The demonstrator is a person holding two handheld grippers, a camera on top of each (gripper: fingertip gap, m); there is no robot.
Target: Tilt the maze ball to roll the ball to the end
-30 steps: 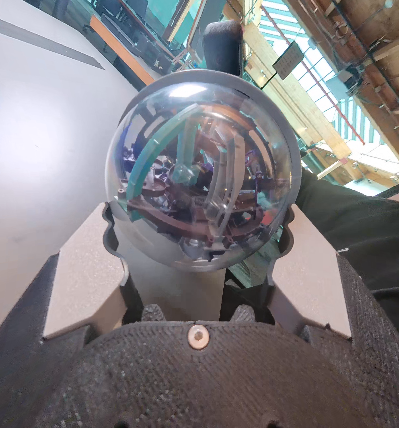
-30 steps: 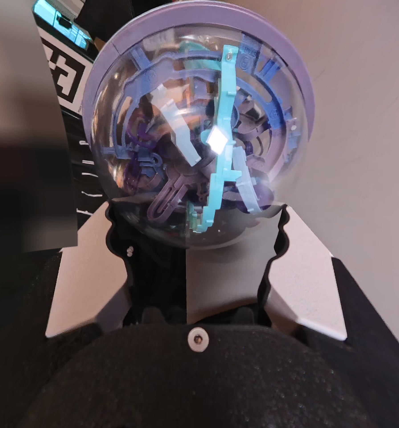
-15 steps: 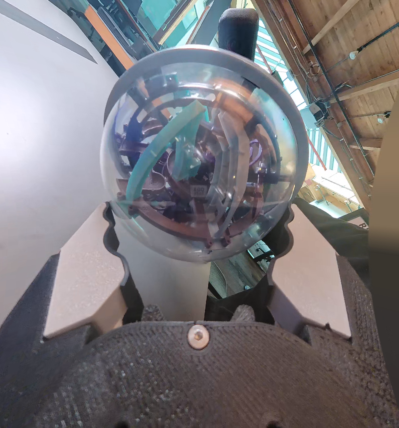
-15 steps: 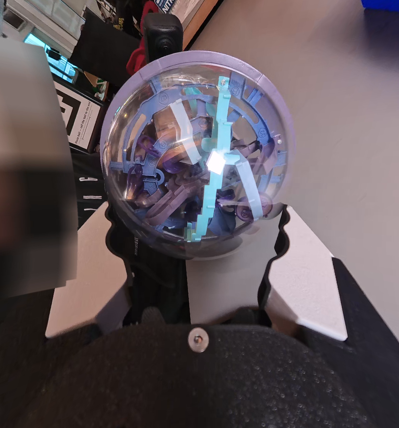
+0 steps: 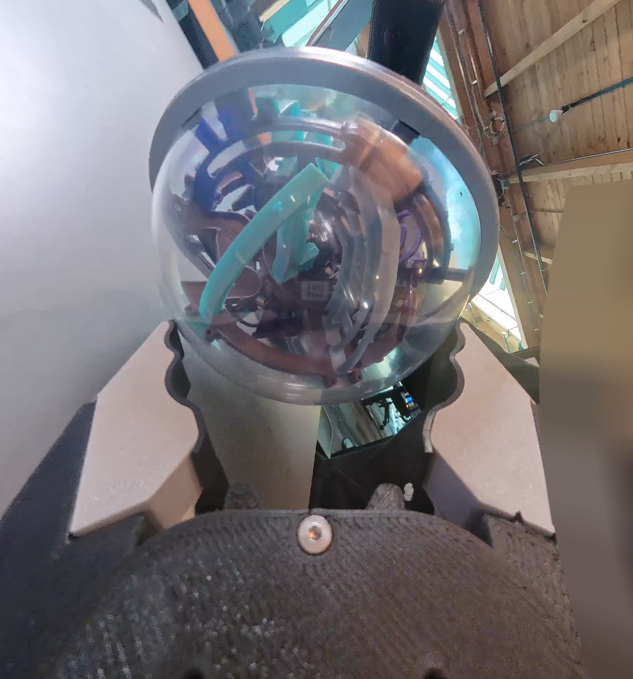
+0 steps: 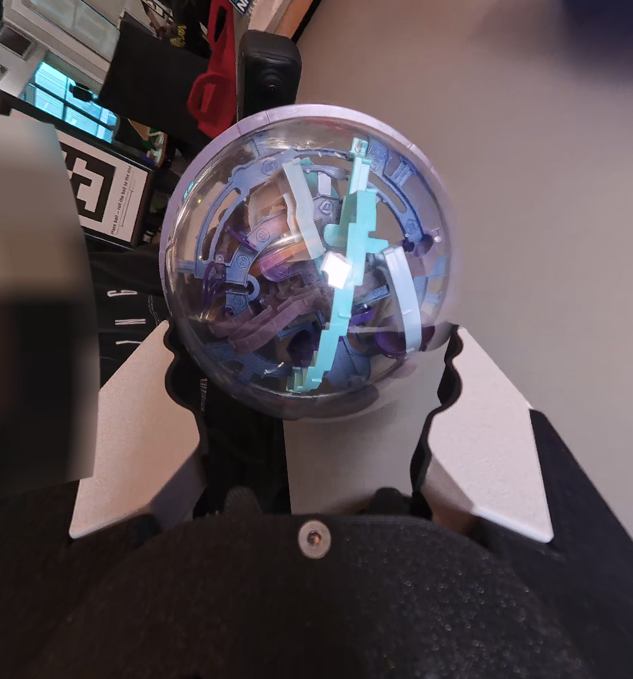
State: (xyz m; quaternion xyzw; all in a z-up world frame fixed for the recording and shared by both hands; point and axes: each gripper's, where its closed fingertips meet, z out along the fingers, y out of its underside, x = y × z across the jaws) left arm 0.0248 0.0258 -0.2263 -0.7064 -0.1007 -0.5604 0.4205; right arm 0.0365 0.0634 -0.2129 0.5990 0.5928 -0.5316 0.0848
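Gripping from opposite sides, both tools carry the maze ball [image 5: 322,235] clear of the desk [image 6: 528,183].

Nearest in the left wrist view: the left hand-held gripper [image 5: 313,349], its fingers [image 5: 177,352] pinching the lower part of the clear sphere, dark wavy pads against the shell on both sides. In the right wrist view the right hand-held gripper [image 6: 309,345] does the same to its own half of the globe, pads [image 6: 451,352] pressed to the curve left and right.

Middle distance: the sphere itself, cradled at the fingertips and tipped, its grey equator ring [image 5: 454,110] slanting across the far side. Inside, a teal track [image 6: 348,279], blue numbered arcs, purple and brown ramps.

Farther off: the other tool's black camera housing [image 6: 271,73] rises behind the ring; pale desk surface beyond, timber ceiling [image 5: 565,92] at far right.

Progress: tilting looks to be under way, judging by the slant and slight blur. The small rolling ball cannot be picked out in either view, so how much track remains cannot be told; arrival at the end is not shown.
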